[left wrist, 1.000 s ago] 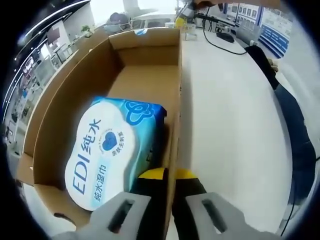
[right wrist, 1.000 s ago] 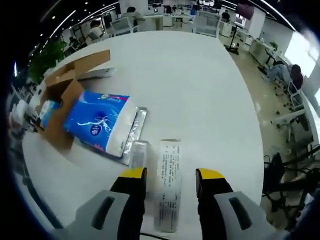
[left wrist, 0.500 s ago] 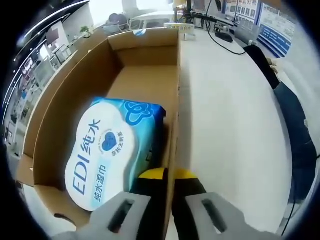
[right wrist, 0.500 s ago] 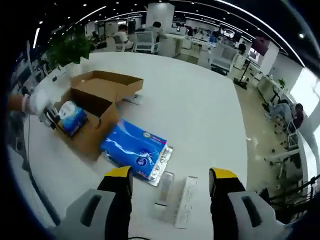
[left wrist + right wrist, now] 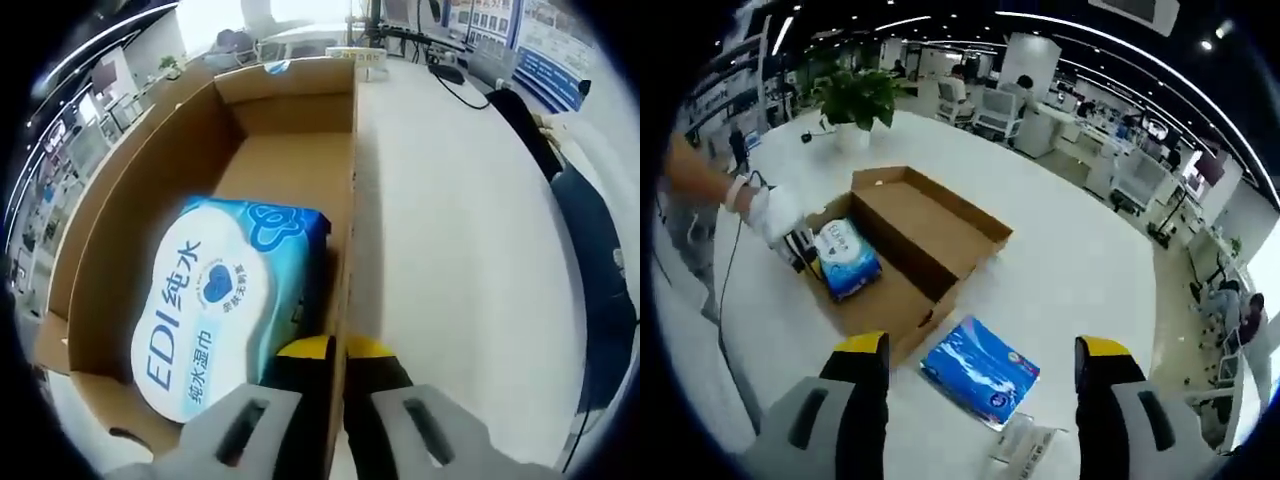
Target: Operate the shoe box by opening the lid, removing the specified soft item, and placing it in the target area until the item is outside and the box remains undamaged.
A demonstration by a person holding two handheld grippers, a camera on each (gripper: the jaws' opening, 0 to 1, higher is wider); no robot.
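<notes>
**Right gripper pulls back, blue pack on desk**

Pulling away, the right gripper (image 5: 983, 365) hangs with jaws wide; blue pack (image 5: 980, 369) lies lower centre on the desk (image 5: 1080, 270). Left gripper (image 5: 337, 352) clamps the shoe box (image 5: 345, 250) wall, wipes pack (image 5: 225, 300) inside.

The open brown shoe box (image 5: 150, 190) is plain matt corrugated cardboard, unprinted inside, its raw cut edges slightly rough. The pale blue wipes pack (image 5: 225, 300) lying in it is soft plastic film with a faint sheen and a smoother white printed label. The white bench (image 5: 460, 250) looks smooth and satiny. On it, the bright blue packet (image 5: 980, 368) is glossy film with a silvery foil-like edge. The left tongs (image 5: 335, 350) and right tongs (image 5: 980, 350) have matt black plastic jaws with yellow tips on grey moulded bodies.
</notes>
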